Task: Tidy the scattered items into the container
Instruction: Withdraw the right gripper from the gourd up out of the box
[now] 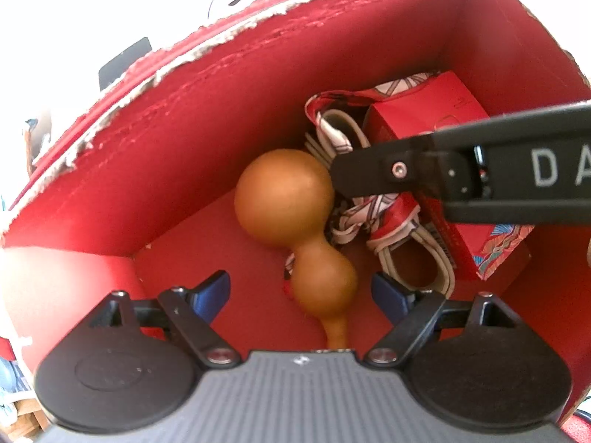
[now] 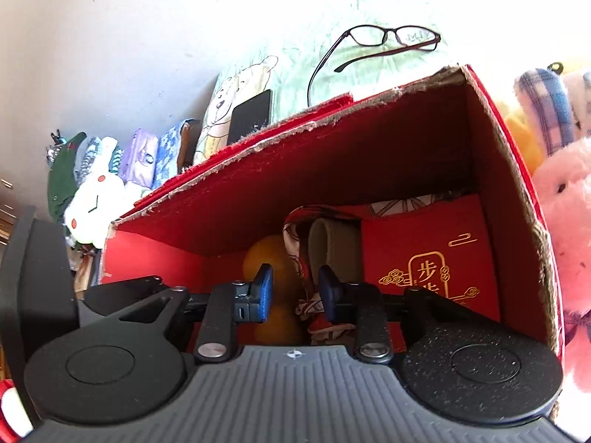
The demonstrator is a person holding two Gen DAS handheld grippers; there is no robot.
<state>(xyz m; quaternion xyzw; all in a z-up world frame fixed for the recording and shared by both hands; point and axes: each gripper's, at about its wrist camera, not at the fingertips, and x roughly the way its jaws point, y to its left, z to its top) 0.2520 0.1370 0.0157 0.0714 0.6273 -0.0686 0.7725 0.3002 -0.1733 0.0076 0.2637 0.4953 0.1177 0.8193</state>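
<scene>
Container: red cardboard box [image 1: 207, 155], open-topped, torn pale edge along its rim, filling most of both views; red inside walls and floor. Contents, left wrist view: brown double-bulbed gourd [image 1: 291, 229] lying on the box floor at centre frame, large bulb uppermost, thin stem pointing to the lower edge; patterned red-and-white scarf [image 1: 354, 221] bunched just right of the gourd and touching it; pale coiled strap [image 1: 413, 262] under and beside the scarf, its make unclear; small red gift box [image 1: 424, 114] with gold lettering lying against the right wall, upper right of centre. Left gripper [image 1: 301, 289]: blue-padded jaws standing wide apart at lower centre, one either side of the gourd's smaller bulb, pads clear of it, holding nothing. Right gripper [image 2: 295, 291]: jaws narrowly parted at lower centre of its own view, a fold of scarf and the gourd visible behind the gap, pads pressing on nothing that can be seen; its black body also crosses the right side of the left wrist view. Outside the box, right wrist view: dark-framed spectacles [image 2: 384, 38] on a pale green cartoon-print cloth [image 2: 295, 70] at upper centre; black phone [image 2: 251, 114] at the cloth's left end, just behind the box rim; row of soft toys and tissue packs [image 2: 122, 162] at left; pink plush toy [image 2: 569, 229] at right edge, beside the box's outer wall.
</scene>
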